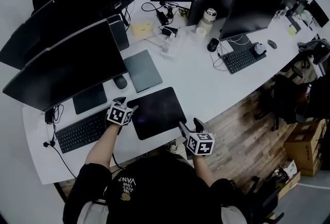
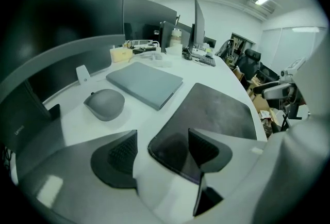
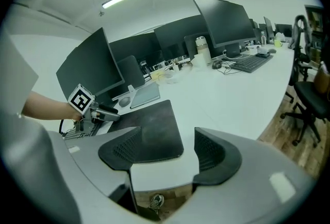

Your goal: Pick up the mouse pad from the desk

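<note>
The black mouse pad point(image 1: 156, 112) lies flat on the white desk point(image 1: 216, 86), near its front edge. My left gripper point(image 1: 128, 105) is at the pad's near left corner, open; in the left gripper view that corner of the mouse pad point(image 2: 216, 112) reaches in between the jaws of the left gripper point(image 2: 162, 148), under the right one. My right gripper point(image 1: 191, 126) is open at the near right corner. In the right gripper view the mouse pad point(image 3: 149, 125) lies under the left jaw of the right gripper point(image 3: 166, 148), and nothing is held.
A grey mouse point(image 1: 120, 82) and a closed grey laptop point(image 1: 142, 69) lie just behind the pad. A keyboard point(image 1: 82, 131) sits to the left, below large monitors point(image 1: 67, 65). Farther right are another keyboard point(image 1: 243, 58), a mouse point(image 1: 213, 44) and a cup point(image 1: 208, 17). The desk edge drops to a wooden floor point(image 1: 242, 135).
</note>
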The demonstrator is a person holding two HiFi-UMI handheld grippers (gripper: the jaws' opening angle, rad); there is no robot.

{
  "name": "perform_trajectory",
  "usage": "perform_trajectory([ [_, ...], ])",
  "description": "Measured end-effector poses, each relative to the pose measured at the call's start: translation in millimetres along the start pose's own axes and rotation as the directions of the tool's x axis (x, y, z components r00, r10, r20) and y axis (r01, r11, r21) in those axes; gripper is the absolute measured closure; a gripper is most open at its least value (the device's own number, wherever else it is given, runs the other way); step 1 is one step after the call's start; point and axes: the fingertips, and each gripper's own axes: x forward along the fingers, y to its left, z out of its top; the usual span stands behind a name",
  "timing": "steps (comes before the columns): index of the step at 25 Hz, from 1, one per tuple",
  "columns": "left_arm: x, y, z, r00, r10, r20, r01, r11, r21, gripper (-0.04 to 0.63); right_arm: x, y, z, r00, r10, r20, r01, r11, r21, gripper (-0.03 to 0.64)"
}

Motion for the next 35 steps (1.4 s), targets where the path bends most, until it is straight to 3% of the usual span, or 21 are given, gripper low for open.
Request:
perform_trajectory([
  [14,11.0,-5.5,-9.4,0.996,-0.022,-0.085,0.02,1.0,-0.023,0.345,28.9,2.7,-20.9,0.995,-0.056,-0.085,0.051,0.997,-0.065,0.307],
  [20,10.5,-25.9,-9.8,0.987,-0.108,-0.122,0.107,0.994,-0.015,0.524,38.3,-3.2,-24.6,0.987,-0.106,-0.119,0.093,0.99,-0.107,0.307],
  [28,1.3,-32.8,-2.8,0.994,-0.097,-0.053,0.096,0.995,-0.015,0.547,44.6,-2.3,-32.1,0.98,-0.134,-0.146,0.118,0.987,-0.111,0.308],
  [35,-15.0,-41.5,9.0,0.996,-0.091,0.015,0.091,0.996,0.006,0.548,46.1,-4.5,-31.5,0.974,-0.174,-0.146,0.15,0.976,-0.16,0.389],
])
